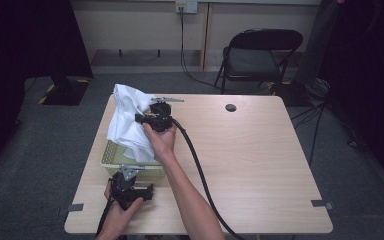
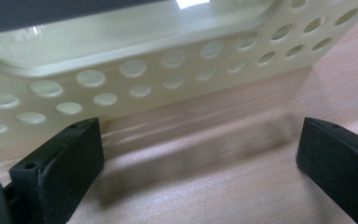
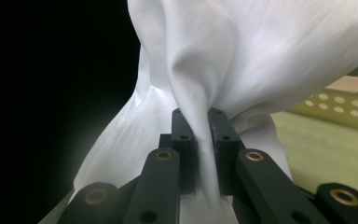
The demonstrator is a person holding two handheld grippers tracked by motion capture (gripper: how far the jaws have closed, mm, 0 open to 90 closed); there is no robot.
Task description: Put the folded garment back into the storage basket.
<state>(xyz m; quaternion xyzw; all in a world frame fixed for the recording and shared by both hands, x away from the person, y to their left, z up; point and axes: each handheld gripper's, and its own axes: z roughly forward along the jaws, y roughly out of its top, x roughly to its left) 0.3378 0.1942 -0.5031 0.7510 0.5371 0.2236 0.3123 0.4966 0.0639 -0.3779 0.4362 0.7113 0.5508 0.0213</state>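
Both right fingers pinch the white cloth between them.

Jaws wide, facing basket.

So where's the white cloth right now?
The white cloth hangs at the table's far left in the high view, pinched by the right gripper over the yellow basket.

Grey carpet floor, black folding chair behind the wooden table, beige wall, dark curtains.
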